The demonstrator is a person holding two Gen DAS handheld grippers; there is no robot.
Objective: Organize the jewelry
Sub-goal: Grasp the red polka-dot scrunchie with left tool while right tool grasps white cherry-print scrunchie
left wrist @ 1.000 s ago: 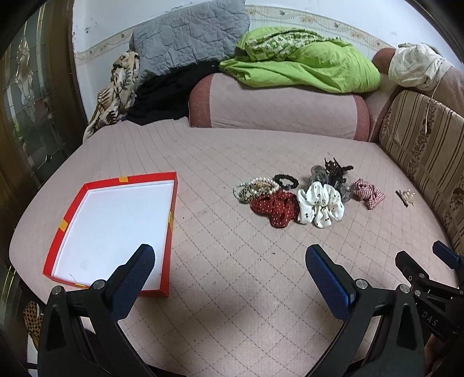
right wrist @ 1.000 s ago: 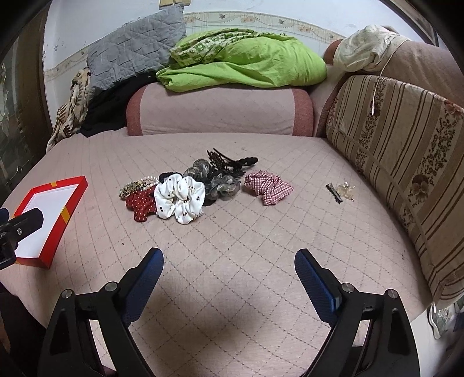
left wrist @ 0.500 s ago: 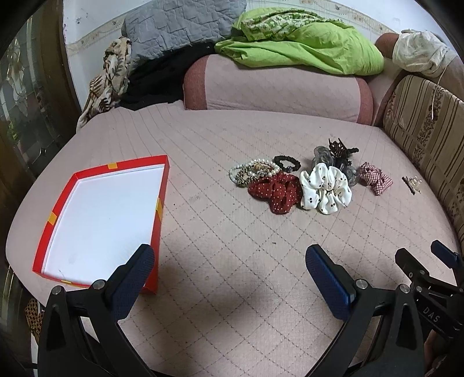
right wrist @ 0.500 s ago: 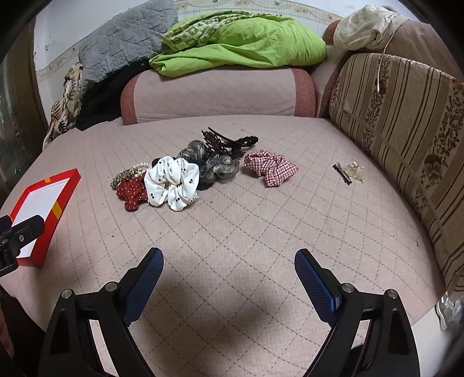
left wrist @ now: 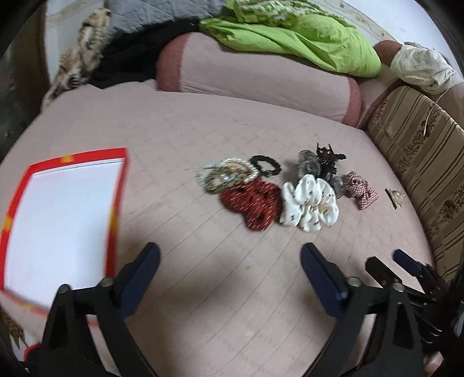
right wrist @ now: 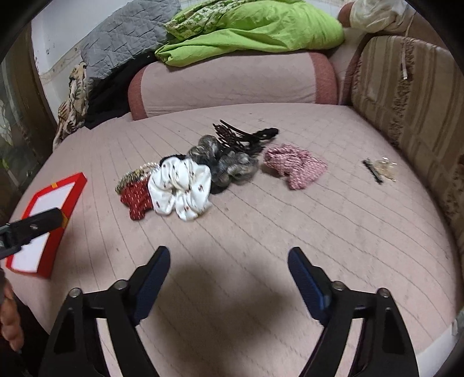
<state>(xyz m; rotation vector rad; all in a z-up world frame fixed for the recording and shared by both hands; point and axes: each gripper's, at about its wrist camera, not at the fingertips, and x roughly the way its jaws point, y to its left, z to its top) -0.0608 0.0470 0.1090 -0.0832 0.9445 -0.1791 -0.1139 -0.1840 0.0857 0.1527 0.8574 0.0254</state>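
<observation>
Right of the red tray (left wrist: 116, 208), the beaded bracelets (left wrist: 226, 174), red scrunchie (left wrist: 252, 203) and white scrunchie (left wrist: 310, 203) lie clustered. The left gripper (left wrist: 229, 266) and right gripper (right wrist: 229, 269), wide, empty, jaws just narrowing, should each single out one edge piece.

A green blanket (right wrist: 255, 26) and grey quilted cushion (right wrist: 127, 37) lie on the pink bolster (right wrist: 232, 84).

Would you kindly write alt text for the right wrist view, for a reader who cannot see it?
Open black tongs with blue pads, holding nothing, point across a pink quilted bed toward a heap of hair accessories: a white spotted scrunchie, a red dotted scrunchie and a pink checked scrunchie. A shallow red-rimmed white tray lies at left.
</observation>
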